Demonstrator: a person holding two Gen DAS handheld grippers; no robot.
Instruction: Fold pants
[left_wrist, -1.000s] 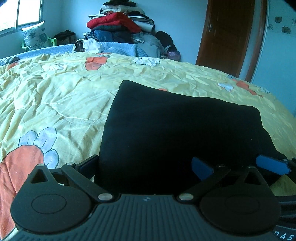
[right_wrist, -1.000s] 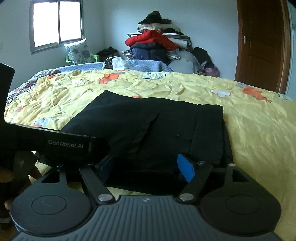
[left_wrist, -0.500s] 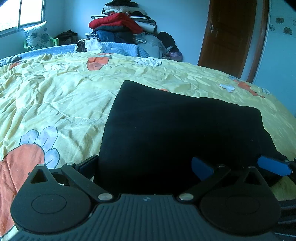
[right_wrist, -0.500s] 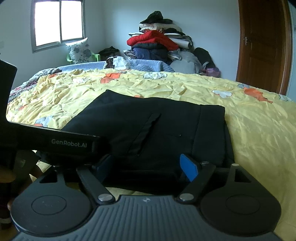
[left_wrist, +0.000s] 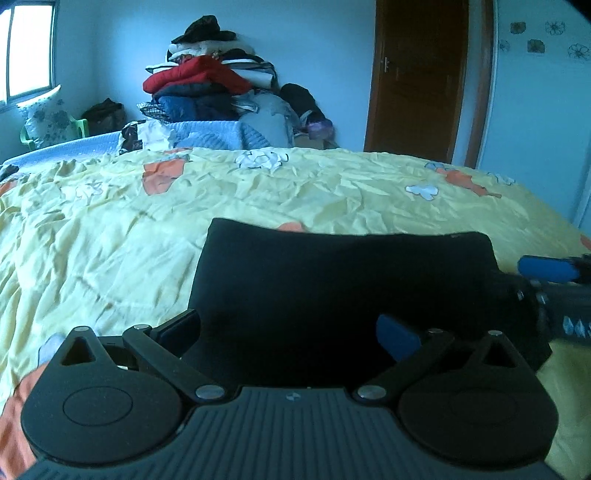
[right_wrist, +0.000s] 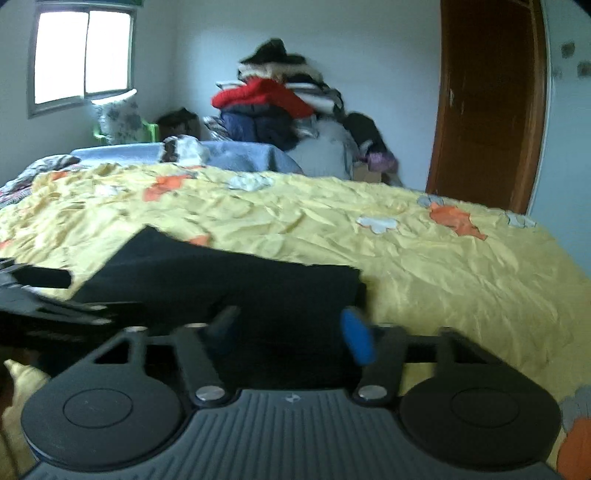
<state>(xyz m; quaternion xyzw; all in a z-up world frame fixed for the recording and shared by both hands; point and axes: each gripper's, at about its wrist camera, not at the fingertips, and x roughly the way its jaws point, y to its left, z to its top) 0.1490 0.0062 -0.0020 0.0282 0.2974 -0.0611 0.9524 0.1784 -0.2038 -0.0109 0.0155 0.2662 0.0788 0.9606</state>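
Black folded pants lie on the yellow flowered bedspread; they also show in the right wrist view. My left gripper is open, its fingers spread at the pants' near edge, low over the cloth. My right gripper is open at the pants' near right corner, and it also shows at the right edge of the left wrist view. Neither gripper visibly pinches cloth. The right wrist view is blurred by motion.
A tall pile of clothes stands against the far wall behind the bed. A brown door is at the back right. A window and a green chair with a pillow are at the back left.
Both grippers have dropped lower and tilted up, so the pants look flatter and shorter. The right gripper has swung rightwards and moves fast. Both stay open.
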